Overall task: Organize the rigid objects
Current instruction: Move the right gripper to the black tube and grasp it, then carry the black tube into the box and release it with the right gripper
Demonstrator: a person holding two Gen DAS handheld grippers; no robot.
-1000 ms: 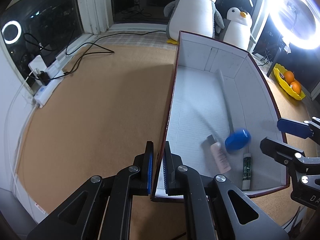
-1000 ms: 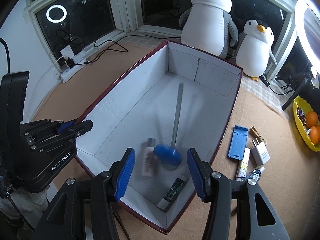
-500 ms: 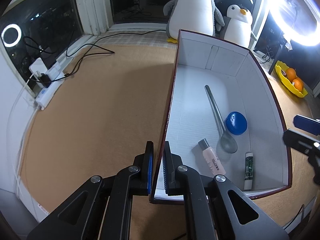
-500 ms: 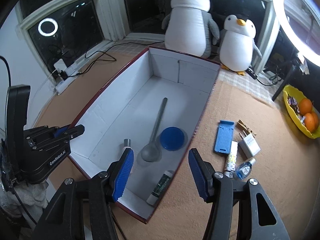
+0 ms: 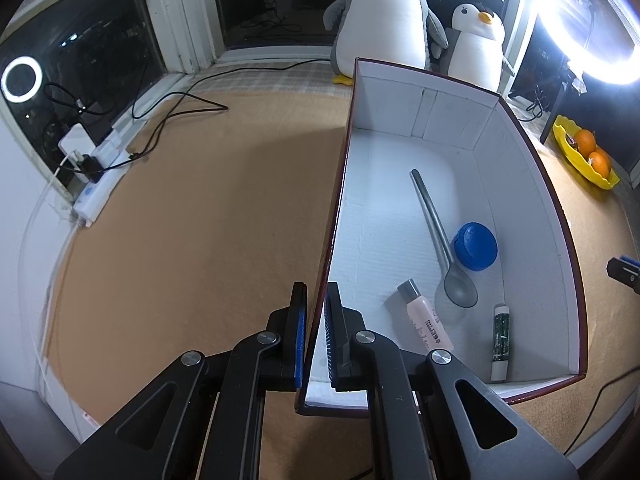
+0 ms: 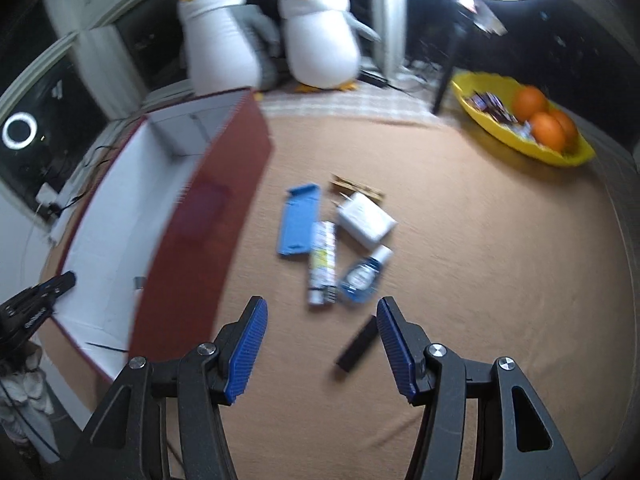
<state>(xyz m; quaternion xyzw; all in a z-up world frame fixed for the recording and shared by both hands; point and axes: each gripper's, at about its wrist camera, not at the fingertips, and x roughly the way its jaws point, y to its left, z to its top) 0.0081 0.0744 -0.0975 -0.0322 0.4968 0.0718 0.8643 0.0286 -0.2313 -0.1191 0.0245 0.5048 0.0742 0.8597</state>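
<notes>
My left gripper (image 5: 316, 340) is shut on the left wall of the dark red box (image 5: 340, 184), white inside. In the box lie a metal spoon (image 5: 436, 232), a blue round lid (image 5: 476, 246), a pink tube (image 5: 426, 326) and a green stick (image 5: 501, 338). My right gripper (image 6: 320, 344) is open and empty above the mat right of the box (image 6: 208, 216). Ahead of it lie a blue holder (image 6: 299, 220), a white tube (image 6: 322, 262), a white charger (image 6: 366, 220), a small blue bottle (image 6: 362, 276), a black stick (image 6: 357, 344) and a wooden clip (image 6: 356, 188).
Two plush penguins (image 6: 268, 36) stand at the back. A yellow bowl with oranges (image 6: 524, 124) sits back right. A power strip with cables (image 5: 96, 168) lies at the left by the window. A bright ring light (image 5: 592, 20) stands at the right.
My right gripper has swung from over the box to the right, over the loose items on the mat. The spoon and blue lid have come to rest in the box. My left gripper keeps its hold.
</notes>
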